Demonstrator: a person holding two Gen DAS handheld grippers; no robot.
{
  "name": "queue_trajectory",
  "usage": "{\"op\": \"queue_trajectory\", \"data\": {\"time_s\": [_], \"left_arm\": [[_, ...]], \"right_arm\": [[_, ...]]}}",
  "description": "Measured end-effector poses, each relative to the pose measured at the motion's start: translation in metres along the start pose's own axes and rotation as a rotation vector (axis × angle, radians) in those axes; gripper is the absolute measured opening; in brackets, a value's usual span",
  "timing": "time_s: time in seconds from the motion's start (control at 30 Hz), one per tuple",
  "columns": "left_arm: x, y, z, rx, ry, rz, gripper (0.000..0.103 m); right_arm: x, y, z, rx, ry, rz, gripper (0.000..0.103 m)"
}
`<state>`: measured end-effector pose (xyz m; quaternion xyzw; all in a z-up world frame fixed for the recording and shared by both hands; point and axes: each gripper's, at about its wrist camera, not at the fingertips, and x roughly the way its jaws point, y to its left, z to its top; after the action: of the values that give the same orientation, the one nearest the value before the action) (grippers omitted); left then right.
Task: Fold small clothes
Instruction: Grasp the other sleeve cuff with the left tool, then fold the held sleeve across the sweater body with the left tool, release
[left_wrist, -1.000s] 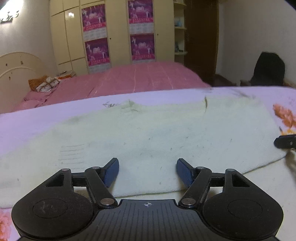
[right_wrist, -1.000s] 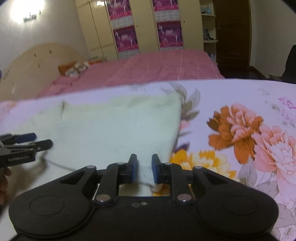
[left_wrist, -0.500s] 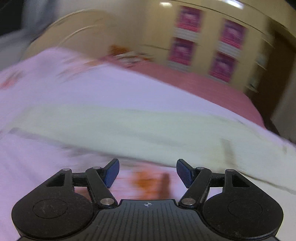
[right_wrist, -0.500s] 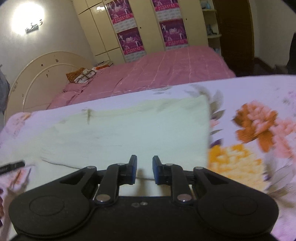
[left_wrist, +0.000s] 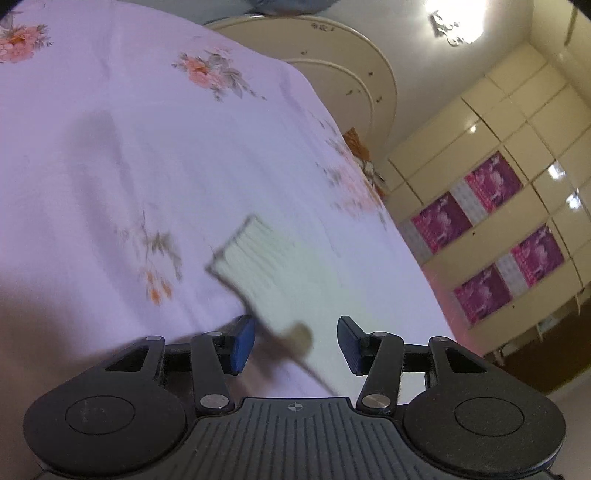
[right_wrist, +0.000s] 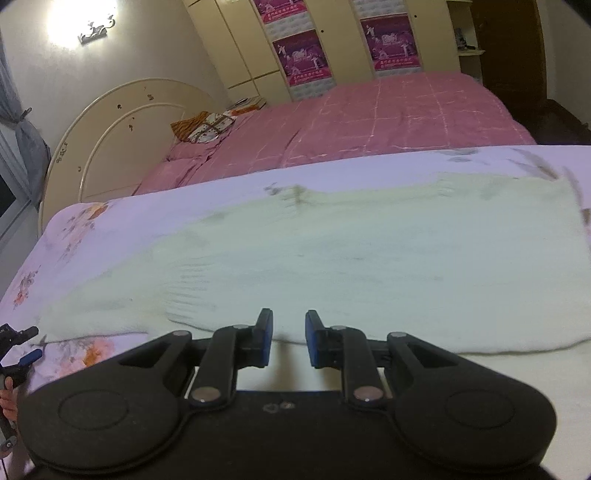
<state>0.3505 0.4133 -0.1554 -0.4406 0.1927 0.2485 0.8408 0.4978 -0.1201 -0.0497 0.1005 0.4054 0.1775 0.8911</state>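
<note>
Two tools in view, no containers. Left tool: view rolled hard to one side, jaws partly spread and just been closing, the ribbed cuff end of the pale knit garment lying ahead of and between the blue pads; contact cannot be told through the blur. Right tool: jaws set narrow with a clear gap, nothing pinched, hovering at the near hem of the pale knit garment, pointing downward. Garment lies spread flat across the floral sheet on the near bed. Left tool also shows at the right view's far left edge, beside the garment's sleeve end. Pink bed and wardrobe lie behind.
</note>
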Motion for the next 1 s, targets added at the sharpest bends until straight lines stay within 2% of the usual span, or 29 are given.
{"op": "queue_trajectory", "data": {"time_s": [0.07, 0.1, 0.13, 0.17, 0.2, 0.23, 0.3, 0.37, 0.5, 0.63, 0.83, 0.97, 1.0], "left_arm": [[0.011, 0.0, 0.004, 0.005, 0.0, 0.002, 0.048], [0.017, -0.001, 0.007, 0.018, 0.0, 0.014, 0.04], [0.015, 0.0, 0.012, 0.043, 0.0, 0.037, 0.032], [0.014, -0.003, 0.014, 0.073, 0.007, 0.061, 0.006], [0.02, -0.007, 0.016, 0.101, 0.025, 0.079, 0.003], [0.023, -0.013, 0.016, 0.126, 0.028, 0.069, 0.003], [0.021, -0.037, 0.015, 0.223, 0.014, -0.001, 0.003], [0.024, -0.08, 0.0, 0.345, 0.033, -0.098, 0.003], [0.032, -0.163, -0.046, 0.539, 0.082, -0.232, 0.003], [0.039, -0.23, -0.102, 0.629, 0.173, -0.32, 0.003], [0.035, -0.315, -0.204, 0.854, 0.287, -0.384, 0.003], [0.04, -0.35, -0.261, 0.957, 0.35, -0.393, 0.003], [0.03, -0.354, -0.279, 0.981, 0.363, -0.389, 0.003]], "right_arm": [[0.006, 0.01, 0.004, -0.006, -0.001, 0.002, 0.021], [0.009, 0.015, 0.006, -0.01, -0.001, 0.002, 0.021], [0.01, 0.02, 0.008, -0.012, -0.001, 0.002, 0.021], [0.011, 0.024, 0.007, -0.013, -0.002, 0.001, 0.021], [0.011, 0.026, 0.008, -0.015, -0.003, -0.001, 0.021], [0.01, 0.027, 0.009, -0.014, -0.004, -0.004, 0.021], [0.008, 0.024, 0.011, -0.007, -0.009, -0.013, 0.021], [0.005, 0.017, 0.011, 0.002, -0.022, -0.026, 0.021], [0.0, -0.003, 0.008, 0.06, -0.037, -0.048, 0.021], [-0.015, -0.026, 0.003, 0.106, -0.063, -0.055, 0.021], [-0.046, -0.073, 0.002, 0.187, -0.125, -0.053, 0.022], [-0.066, -0.101, -0.001, 0.223, -0.152, -0.042, 0.022], [-0.07, -0.108, -0.003, 0.234, -0.154, -0.04, 0.023]]}}
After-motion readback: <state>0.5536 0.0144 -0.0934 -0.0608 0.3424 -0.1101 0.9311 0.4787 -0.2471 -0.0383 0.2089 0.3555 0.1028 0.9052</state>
